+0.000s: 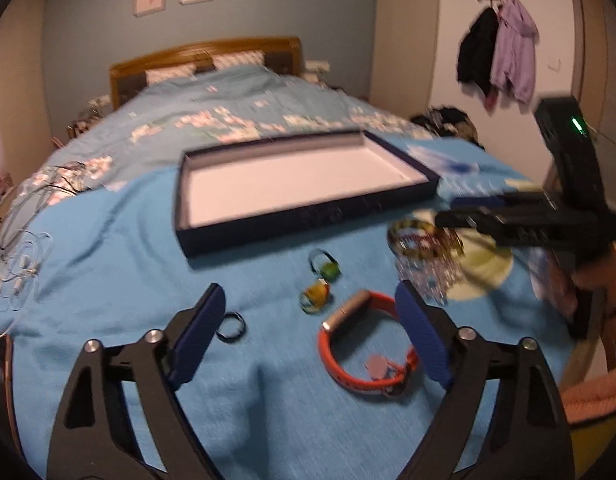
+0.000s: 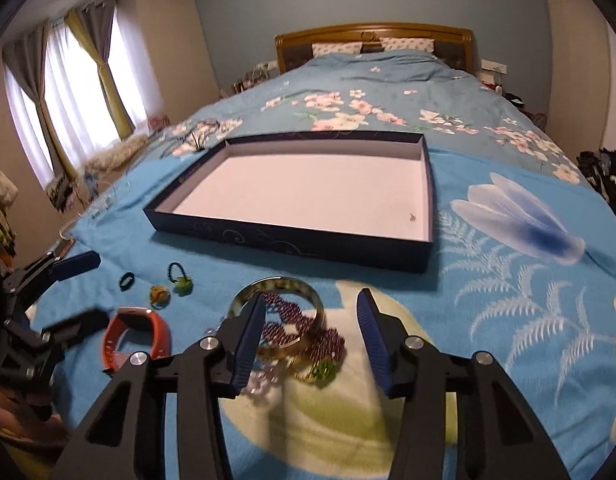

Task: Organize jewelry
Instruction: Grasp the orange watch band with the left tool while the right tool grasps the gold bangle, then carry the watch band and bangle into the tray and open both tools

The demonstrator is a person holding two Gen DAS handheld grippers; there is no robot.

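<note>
Left gripper (image 1: 309, 340): nearest the left wrist camera, fingers spread wide and empty, hovering low over the bed.
Orange band (image 1: 367, 354): lies on the blue bedspread (image 1: 108, 280) between the left fingers, its far end just beside the right-hand pad (image 1: 421, 340); not pinched.
Black ring (image 1: 230, 326): just beside the left-hand pad, apart from the band.
Two small charms: a yellow one (image 1: 315, 300) and a green one (image 1: 325, 266), near each other, between the band and the box.
Right gripper (image 2: 309, 344): fingers partly apart, nothing gripped; they straddle the tangled pile.
Pile: a pale green bangle (image 2: 280, 308) with purple beadwork (image 2: 304, 332) lying through it and clear beads beneath; how the pieces interlock cannot be told.
Box (image 2: 292, 240): dark blue, open, white floor almost bare apart from one tiny speck near its right wall; it sits beyond all the jewelry.
Stage: likely the reach for a first pick; nothing sorted yet.
Risk, pile: closing on the bangle may drag the beadwork along, then shed it short of the box.
Risk, band: a springy loop on soft bedding could squirt sideways or sink under the pads.
Risk, crowding: the two grippers work near each other; the left one could knock the ring or charms.
</note>
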